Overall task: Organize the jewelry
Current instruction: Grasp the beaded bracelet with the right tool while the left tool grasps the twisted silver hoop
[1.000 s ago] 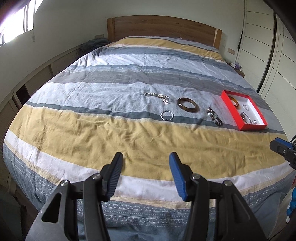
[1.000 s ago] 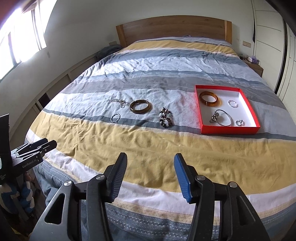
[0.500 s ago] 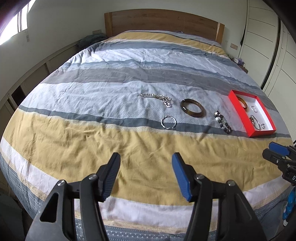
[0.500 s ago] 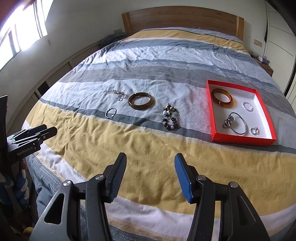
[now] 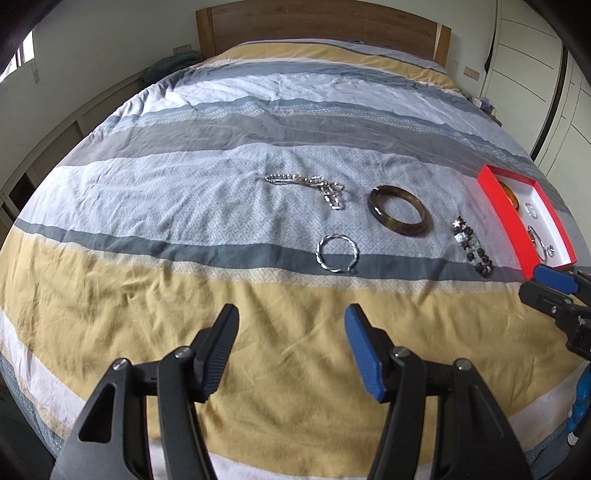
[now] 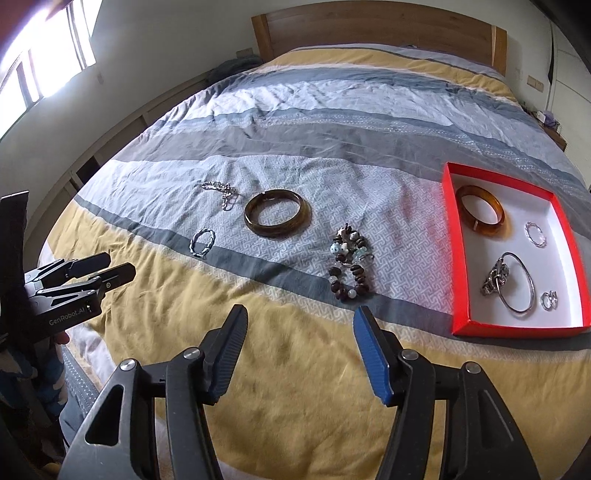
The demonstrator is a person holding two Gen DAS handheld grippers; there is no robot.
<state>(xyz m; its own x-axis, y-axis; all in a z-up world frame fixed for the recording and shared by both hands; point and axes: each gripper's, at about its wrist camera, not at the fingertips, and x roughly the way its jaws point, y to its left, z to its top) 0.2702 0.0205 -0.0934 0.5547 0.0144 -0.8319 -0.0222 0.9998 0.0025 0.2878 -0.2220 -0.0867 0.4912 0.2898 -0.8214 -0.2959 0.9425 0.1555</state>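
On the striped bedspread lie a silver chain (image 5: 306, 182) (image 6: 221, 192), a dark brown bangle (image 5: 399, 209) (image 6: 277, 218), a twisted silver ring bracelet (image 5: 337, 253) (image 6: 202, 242) and a beaded bracelet (image 5: 472, 245) (image 6: 349, 267). A red box (image 6: 458, 258) (image 5: 506, 218) at the right holds an amber bangle (image 6: 480, 214), a thin silver bangle with a chain (image 6: 511, 282) and small rings. My left gripper (image 5: 291, 321) is open and empty over the yellow stripe, short of the silver ring bracelet. My right gripper (image 6: 301, 325) is open and empty, short of the beaded bracelet.
The wooden headboard (image 6: 376, 29) stands at the far end. White wardrobe doors (image 5: 535, 66) line the right side, with a nightstand (image 6: 550, 129) beside the bed. A window (image 6: 44, 66) and low shelves run along the left wall.
Both grippers have moved forward over the bed towards the jewelry, which now looks larger and nearer. Both stay open and empty.
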